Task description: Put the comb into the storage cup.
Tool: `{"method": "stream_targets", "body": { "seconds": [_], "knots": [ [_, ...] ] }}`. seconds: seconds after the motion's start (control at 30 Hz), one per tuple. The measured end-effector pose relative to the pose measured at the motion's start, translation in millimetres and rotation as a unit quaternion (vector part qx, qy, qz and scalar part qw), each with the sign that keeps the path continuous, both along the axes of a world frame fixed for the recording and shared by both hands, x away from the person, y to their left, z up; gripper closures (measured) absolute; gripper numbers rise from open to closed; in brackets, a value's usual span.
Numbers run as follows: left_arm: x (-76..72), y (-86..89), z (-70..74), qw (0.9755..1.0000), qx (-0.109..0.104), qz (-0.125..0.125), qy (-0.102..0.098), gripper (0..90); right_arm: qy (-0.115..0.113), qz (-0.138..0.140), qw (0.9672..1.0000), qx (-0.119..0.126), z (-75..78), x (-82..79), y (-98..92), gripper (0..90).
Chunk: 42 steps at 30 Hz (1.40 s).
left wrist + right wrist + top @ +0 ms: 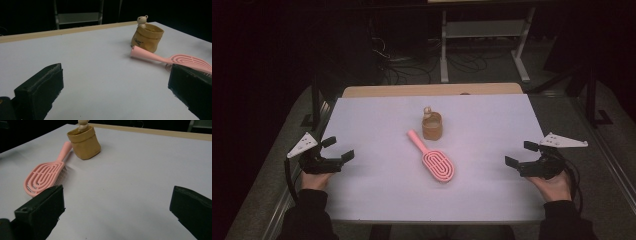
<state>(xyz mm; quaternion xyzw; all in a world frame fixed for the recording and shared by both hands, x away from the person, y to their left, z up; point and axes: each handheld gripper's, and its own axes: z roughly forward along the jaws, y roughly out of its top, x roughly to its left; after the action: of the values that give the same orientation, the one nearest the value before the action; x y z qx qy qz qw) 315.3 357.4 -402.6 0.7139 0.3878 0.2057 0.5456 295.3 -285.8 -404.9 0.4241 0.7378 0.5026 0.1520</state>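
A pink hairbrush lies bristles down in the middle of the white table, its handle pointing to the far left. Just behind the handle stands a small tan pouch-shaped holder with a little bear figure on its rim. My left gripper rests at the table's left edge, open, with nothing between its jaws. At the right edge my right gripper is open and empty too. From the left gripper view the hairbrush and the holder lie ahead to the right; the right gripper view has the hairbrush and holder to its left.
A wooden strip runs along the table's far edge. Beyond it the room is dark, with a metal stand and cables on the floor. Bare white surface separates each gripper from the brush.
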Motion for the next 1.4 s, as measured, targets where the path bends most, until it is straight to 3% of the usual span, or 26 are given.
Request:
{"method": "stream_targets", "body": {
  "seconds": [0.2,0.37,0.67,1.03,1.4],
  "knots": [
    [-2.5,-1.5,0.5,0.9999,0.013,0.000,0.003,0.0,-0.006,-0.008,0.9999,-0.003,0.3,-0.6,-0.4,0.0],
    [-5.1,-2.1,1.7,1.0000,0.006,-0.001,0.004,0.0,-0.004,-0.004,1.0000,-0.006,-0.9,-0.5,0.1,0.0],
    [-4.7,-2.0,5.6,0.9999,0.015,-0.001,0.007,0.0,-0.003,0.005,0.9999,-0.011,-1.5,-2.1,4.6,0.0],
    [2.4,-19.4,23.4,0.9981,0.047,-0.041,0.002,0.0,0.001,0.006,0.9998,-0.017,-3.6,-2.8,5.5,0.0],
    [12.5,-29.7,34.0,0.9967,0.053,-0.061,0.006,0.0,0.010,0.006,0.9996,-0.027,-8.0,0.4,6.1,0.0]
  ]
}}
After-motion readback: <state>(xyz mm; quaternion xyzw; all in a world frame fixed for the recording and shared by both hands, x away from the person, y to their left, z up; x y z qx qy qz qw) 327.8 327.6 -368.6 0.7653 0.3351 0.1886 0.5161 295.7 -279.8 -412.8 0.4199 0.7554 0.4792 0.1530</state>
